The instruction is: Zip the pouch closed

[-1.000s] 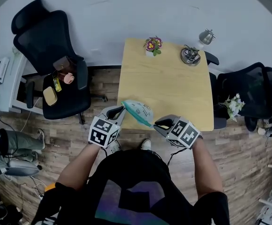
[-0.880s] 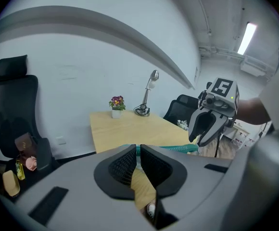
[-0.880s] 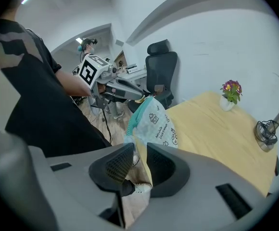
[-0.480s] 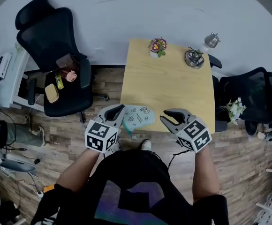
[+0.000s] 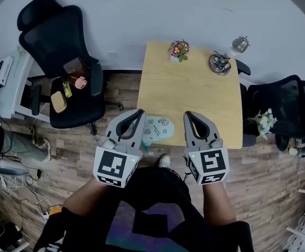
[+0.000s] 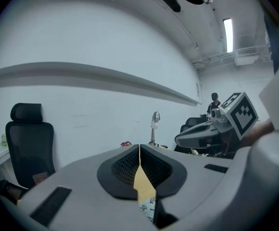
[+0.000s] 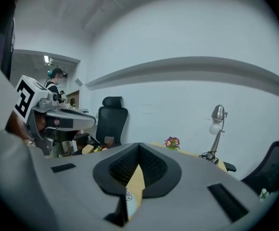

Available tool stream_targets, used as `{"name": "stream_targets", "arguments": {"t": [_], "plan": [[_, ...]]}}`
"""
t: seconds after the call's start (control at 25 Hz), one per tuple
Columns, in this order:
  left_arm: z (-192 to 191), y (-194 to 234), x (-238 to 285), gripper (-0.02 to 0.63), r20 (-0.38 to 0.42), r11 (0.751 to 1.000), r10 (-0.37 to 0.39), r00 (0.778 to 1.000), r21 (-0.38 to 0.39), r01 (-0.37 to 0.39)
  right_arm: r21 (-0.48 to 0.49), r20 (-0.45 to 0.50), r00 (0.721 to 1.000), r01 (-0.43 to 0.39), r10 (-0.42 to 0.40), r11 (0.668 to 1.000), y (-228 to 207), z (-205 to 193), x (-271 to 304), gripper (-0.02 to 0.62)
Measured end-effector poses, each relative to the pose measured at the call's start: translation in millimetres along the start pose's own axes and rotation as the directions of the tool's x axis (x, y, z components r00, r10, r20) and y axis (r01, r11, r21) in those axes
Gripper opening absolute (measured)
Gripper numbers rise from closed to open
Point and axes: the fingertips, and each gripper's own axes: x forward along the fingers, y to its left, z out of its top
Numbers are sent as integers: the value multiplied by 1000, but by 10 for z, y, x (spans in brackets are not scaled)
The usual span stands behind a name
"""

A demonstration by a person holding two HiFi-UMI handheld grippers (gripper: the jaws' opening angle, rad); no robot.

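- The pouch (image 5: 156, 129) lies flat on the near edge of the wooden table (image 5: 194, 88), printed face up. That is right in front of the person, where both tools can reach it.
- The left gripper (image 5: 140, 111) hangs just to the left of the pouch, its inner finger right against the pouch's left edge when seen from above. In its own view the jaws are pressed together at the tips with nothing pinched. Only the tabletop and a scrap of the pouch's print show through the slot below them.
- The right gripper (image 5: 186, 113) sits a little off the pouch's right side, clearly apart from it. Its jaws are also drawn together and empty, with the same sliver of table and print showing beneath.
- Both tools point away from the person, bracketing the pouch. I'd guess that is so one can pin the fabric while the other takes the zip pull.
- From where I stand I can't tell whether the zip is already run shut. The pull is too small to see, and only a teal strip shows at the pouch's lower left.
- Beyond the pouch, at the table's far edge, stand a small flower pot (image 5: 178, 50) and a desk lamp (image 5: 227, 54), well out of the way.
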Motion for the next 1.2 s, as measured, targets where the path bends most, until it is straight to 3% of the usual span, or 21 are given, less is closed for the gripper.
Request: {"name": "stream_targets", "arguments": {"t": [0.2,0.44,1.2], "plan": [[38,-28,-81,12,-14,1000,6,1000,-21,-6,-7,74,995,67,-67,998,40,216,-90,17],[-10,-82,-158,12,-14,1000,17,1000,-25,-17,-8,118,990,85,-83,996,146,297,-151,15],[-140,-58,-191,12,-35,998,35,999,-42,-36,6,54,997,56,-56,998,348,-4,-12,14]]}}
